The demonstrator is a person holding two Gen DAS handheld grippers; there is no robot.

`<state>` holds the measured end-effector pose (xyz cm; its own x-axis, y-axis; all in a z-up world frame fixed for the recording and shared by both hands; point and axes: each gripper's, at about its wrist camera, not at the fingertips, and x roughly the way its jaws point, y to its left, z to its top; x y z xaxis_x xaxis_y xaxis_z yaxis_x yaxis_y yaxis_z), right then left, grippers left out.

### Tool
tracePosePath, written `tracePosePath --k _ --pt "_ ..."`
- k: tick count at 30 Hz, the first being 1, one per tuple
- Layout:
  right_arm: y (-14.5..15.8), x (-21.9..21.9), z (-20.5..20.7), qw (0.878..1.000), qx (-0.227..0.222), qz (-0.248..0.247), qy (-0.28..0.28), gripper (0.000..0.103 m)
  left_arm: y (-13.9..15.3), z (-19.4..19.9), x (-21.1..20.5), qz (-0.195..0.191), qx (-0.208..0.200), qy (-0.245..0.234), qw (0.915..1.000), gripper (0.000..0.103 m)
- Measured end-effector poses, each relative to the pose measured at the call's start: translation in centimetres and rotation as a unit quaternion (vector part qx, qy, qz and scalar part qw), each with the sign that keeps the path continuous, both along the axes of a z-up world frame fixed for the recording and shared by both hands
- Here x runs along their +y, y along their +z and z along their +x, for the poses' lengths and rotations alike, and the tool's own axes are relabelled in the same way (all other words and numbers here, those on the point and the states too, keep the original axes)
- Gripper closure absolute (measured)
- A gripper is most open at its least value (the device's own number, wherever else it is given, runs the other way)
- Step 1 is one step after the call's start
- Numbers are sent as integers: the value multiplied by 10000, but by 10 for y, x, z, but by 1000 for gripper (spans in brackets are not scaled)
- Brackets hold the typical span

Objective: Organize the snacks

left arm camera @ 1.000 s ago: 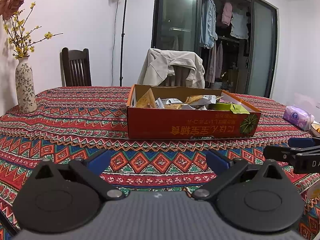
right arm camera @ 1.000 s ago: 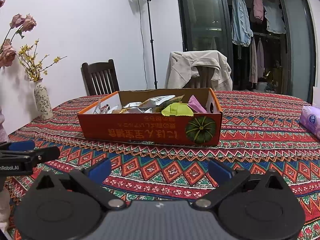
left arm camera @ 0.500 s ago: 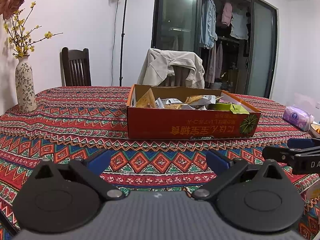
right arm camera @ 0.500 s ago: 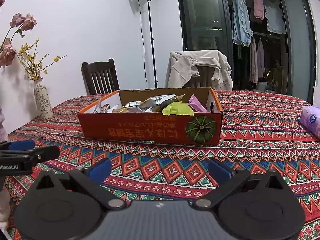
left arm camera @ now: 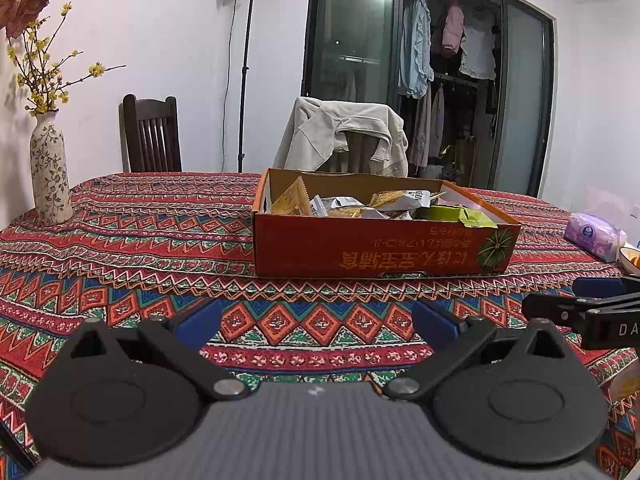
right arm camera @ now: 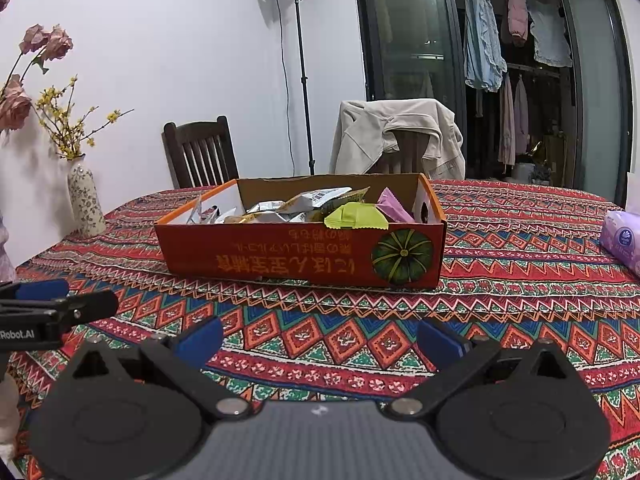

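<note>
An orange-red cardboard box [left arm camera: 376, 248] with a pumpkin print stands on the patterned tablecloth, also in the right wrist view [right arm camera: 300, 258]. It holds several snack packets: silver ones [left arm camera: 400, 200], a yellow one [left arm camera: 290, 200], a green one [right arm camera: 356, 216] and a pink one [right arm camera: 394, 206]. My left gripper [left arm camera: 316, 324] is open and empty, well short of the box. My right gripper [right arm camera: 318, 338] is open and empty, also short of the box. Each gripper shows at the edge of the other's view.
A flowered vase [left arm camera: 50, 176] stands at the table's left. A purple tissue pack [left arm camera: 594, 236] lies at the right, with a bowl edge [left arm camera: 632, 258] beside it. Two chairs stand behind the table, one draped with a beige jacket [left arm camera: 344, 136].
</note>
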<state>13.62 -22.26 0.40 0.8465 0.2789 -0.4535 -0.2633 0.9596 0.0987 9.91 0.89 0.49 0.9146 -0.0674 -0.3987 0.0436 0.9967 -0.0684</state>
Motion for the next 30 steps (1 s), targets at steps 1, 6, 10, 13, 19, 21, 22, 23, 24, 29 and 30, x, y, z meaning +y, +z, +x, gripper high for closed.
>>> tracePosePath --k 1,6,10,13,19,21,22,23,24,29,30 --pt "0 0 0 10000 0 1 1 0 0 0 0 -8 0 -4 10000 0" --pt "0 0 0 10000 1 0 2 0 0 -1 1 -37 18 -17 10000 0" --pt "-2 0 0 10000 10 -7 6 0 0 -1 2 -68 33 -49 10000 0" --pt "-3 0 0 10000 13 -12 11 0 0 -2 1 -66 36 -61 10000 0" --pt "-5 1 -1 10000 23 -18 6 0 0 -4 0 -26 19 -59 10000 0" --pt "-6 1 -1 10000 32 -21 9 0 -1 -4 0 -18 33 -61 10000 0" --pt "-6 1 -1 10000 33 -22 8 0 -1 -4 0 -18 42 -60 10000 0" --pt "-6 1 -2 10000 33 -23 7 0 -1 -3 0 -30 40 -69 10000 0" --pt "-5 1 -1 10000 30 -21 7 0 -1 -4 0 -47 28 -80 10000 0" --pt "-7 1 -1 10000 57 -26 4 0 -2 -4 2 -61 33 -50 10000 0" --pt "-7 1 -1 10000 66 -28 5 0 -2 -4 2 -61 41 -46 10000 0"
